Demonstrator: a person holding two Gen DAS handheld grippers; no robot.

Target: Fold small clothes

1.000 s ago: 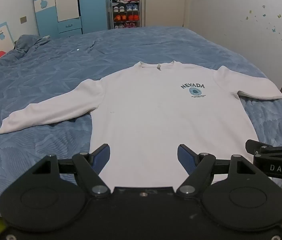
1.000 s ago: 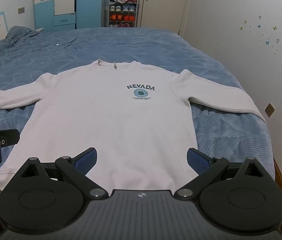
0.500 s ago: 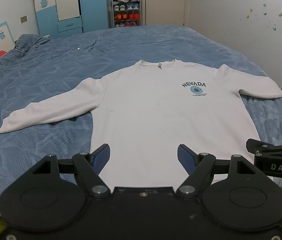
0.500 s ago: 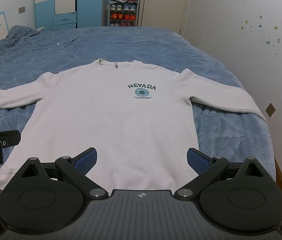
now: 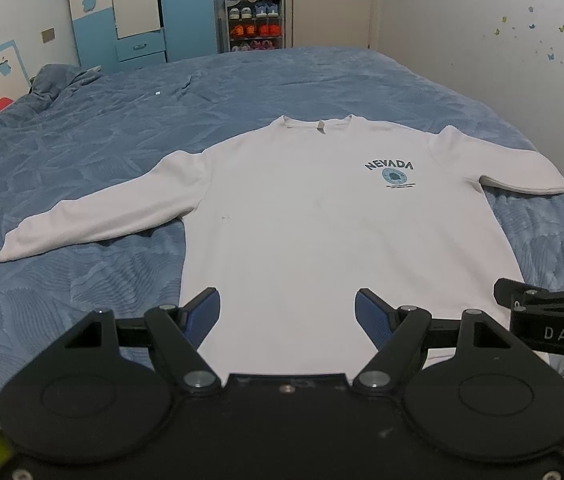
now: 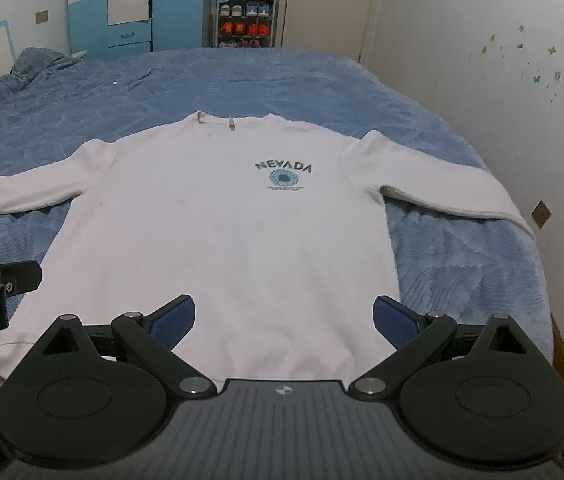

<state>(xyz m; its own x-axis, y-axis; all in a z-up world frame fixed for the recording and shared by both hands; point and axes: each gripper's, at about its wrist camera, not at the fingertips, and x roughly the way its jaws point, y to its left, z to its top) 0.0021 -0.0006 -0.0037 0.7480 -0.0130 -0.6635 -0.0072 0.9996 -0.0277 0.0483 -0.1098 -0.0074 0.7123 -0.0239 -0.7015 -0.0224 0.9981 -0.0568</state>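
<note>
So basically nothing's folded yet. The white long-sleeved cotton sweatshirt with the dark "NEVADA" chest print (image 5: pixel 321 232) is lying face up and flat on the blue quilted bedspread (image 5: pixel 102 148), collar pointing away toward the far wall, hem at the near edge of the bed, and both sleeves spread out to the sides. No creases or tucked-in parts that I can see, so I'd say every fold is left to do: sleeves in, sides over, then bottom to top, or whatever order works. The left gripper (image 5: pixel 286 306) is hovering just above the hem with its blue-padded jaws spread wide and nothing between them. Same deal with the right gripper (image 6: pixel 285 314), jaws apart and empty, over the hem a bit further toward the right sleeve. My guess is the first grab hasn't even been picked yet, since neither one is touching fabric.
</note>
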